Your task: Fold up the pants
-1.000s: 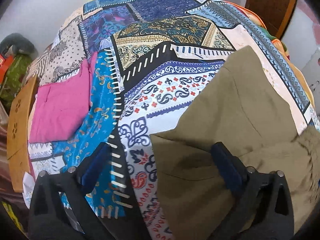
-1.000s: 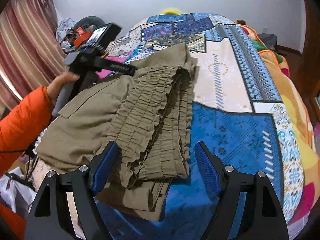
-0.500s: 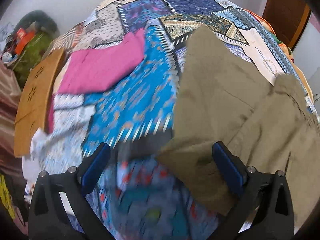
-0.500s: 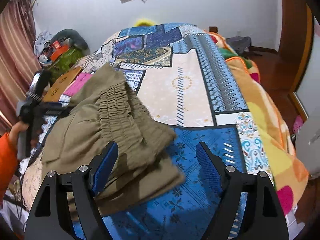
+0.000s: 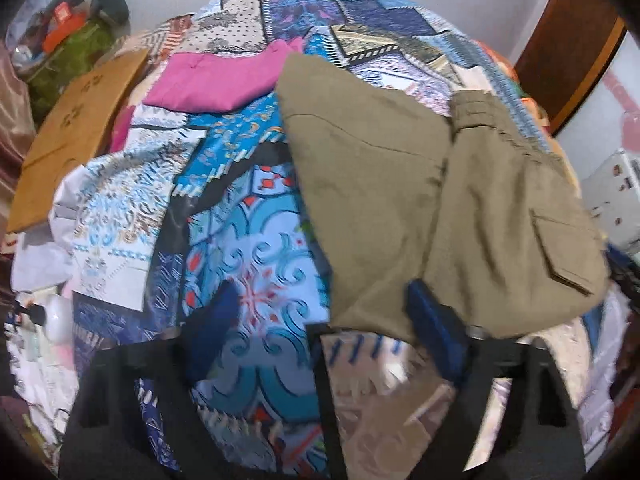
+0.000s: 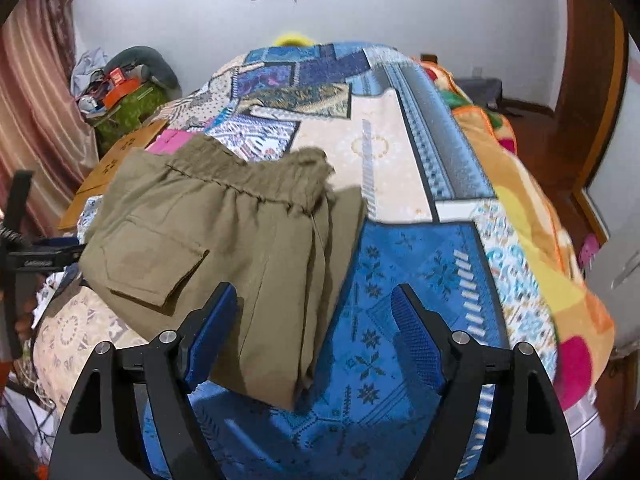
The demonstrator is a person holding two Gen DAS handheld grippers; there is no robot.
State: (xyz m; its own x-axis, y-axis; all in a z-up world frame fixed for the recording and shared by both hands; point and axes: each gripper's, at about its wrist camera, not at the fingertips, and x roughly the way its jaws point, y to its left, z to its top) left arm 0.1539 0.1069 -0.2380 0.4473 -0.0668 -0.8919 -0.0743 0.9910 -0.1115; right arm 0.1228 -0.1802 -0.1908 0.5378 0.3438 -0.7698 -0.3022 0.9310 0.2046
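Note:
The olive-green pants (image 5: 404, 196) lie folded on the patchwork bedspread (image 5: 248, 240), flap pocket and elastic waistband on top. In the right wrist view the pants (image 6: 240, 240) lie left of centre on the bed. My left gripper (image 5: 320, 320) is open and empty, just short of the near edge of the pants. My right gripper (image 6: 312, 320) is open and empty, its blue pads (image 6: 208, 332) above the near end of the folded pants. The left gripper's black body (image 6: 24, 240) shows at the left edge of the right wrist view.
A folded pink garment (image 5: 216, 80) lies beyond the pants on the bed. A brown cardboard piece (image 5: 76, 136) sits at the bed's left edge. An orange patterned blanket (image 6: 536, 216) hangs over the right side. A cluttered green bag (image 6: 124, 104) stands by the wall.
The pants' top part was folded over and released; the pocket side now faces up. Both grippers pulled back toward the near edge of the bed, still open.

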